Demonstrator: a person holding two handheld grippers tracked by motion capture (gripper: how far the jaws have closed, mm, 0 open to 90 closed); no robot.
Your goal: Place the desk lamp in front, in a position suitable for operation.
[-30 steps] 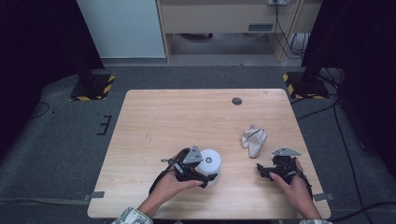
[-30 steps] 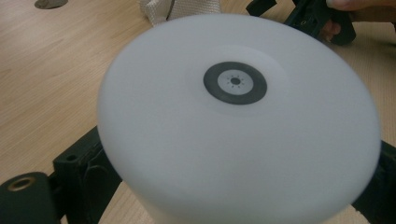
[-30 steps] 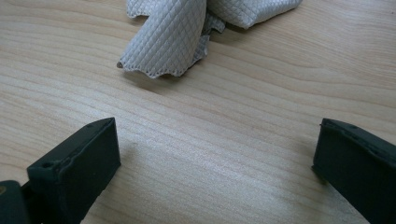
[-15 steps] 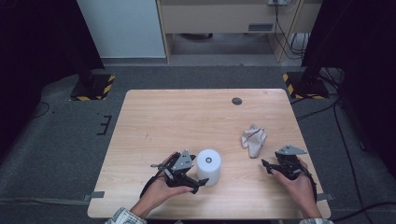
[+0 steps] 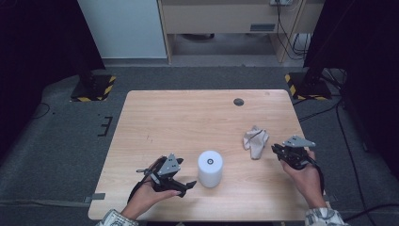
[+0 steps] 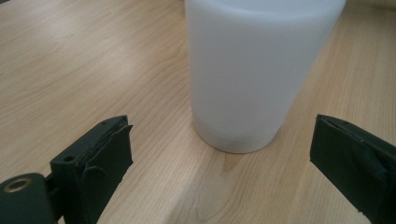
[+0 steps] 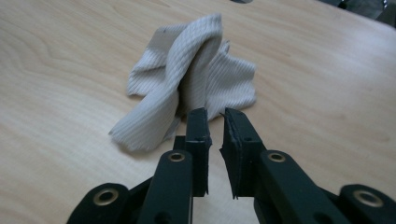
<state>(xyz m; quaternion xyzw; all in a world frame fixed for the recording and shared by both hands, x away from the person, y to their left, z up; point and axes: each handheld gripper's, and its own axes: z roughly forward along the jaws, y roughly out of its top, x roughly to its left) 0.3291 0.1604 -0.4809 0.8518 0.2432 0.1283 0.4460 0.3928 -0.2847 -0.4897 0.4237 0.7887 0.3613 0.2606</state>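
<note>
Matt, smooth white plastic cylinder (image 6: 254,70); ribbed beige cloth rag (image 7: 187,79), soft and crumpled; pale wooden tabletop (image 5: 188,117), smooth, satin-finished grain.

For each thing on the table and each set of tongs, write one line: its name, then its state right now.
White cylinder: upright on the table, free of both tongs.
Cloth: crumpled in a heap, lying loose, not gripped.
Left tongs: open, jaws wide apart, pointing at the cylinder.
Right tongs: shut after just closing, nothing between the jaws, pointing at the cloth.
Round dark insert: flush in the tabletop, far side.
</note>
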